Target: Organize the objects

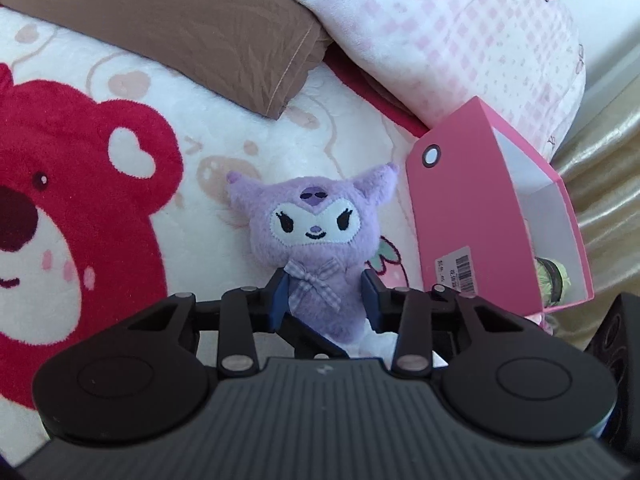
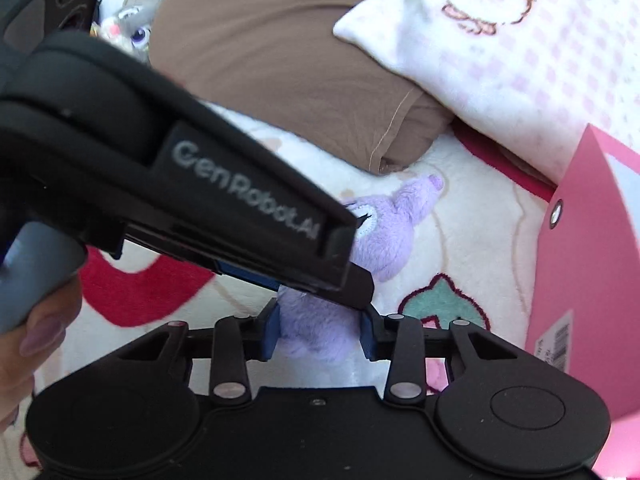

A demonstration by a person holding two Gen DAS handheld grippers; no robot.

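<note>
Soft lilac plush doll [image 1: 316, 240]: white face patch, black lashes, lilac-and-white gingham bow. Right of doll: open pink cardboard box [image 1: 472, 208], white inside, white barcode sticker. Beneath doll: fluffy cream blanket [image 1: 224, 120] printed with red bear, pale pink hearts. Behind doll: plain brown fabric pillow [image 1: 192, 24]; white plush pillow [image 1: 460, 40] with pink checks.

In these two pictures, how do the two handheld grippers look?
Both are matte black, with rounded housings, silver rivets on the linkage bars and blue pads on the fingers. The left gripper has a ribbed grey top; seen from the right gripper, its side reads "GenRobot.AI" in grey letters, above a grey handle.
</note>
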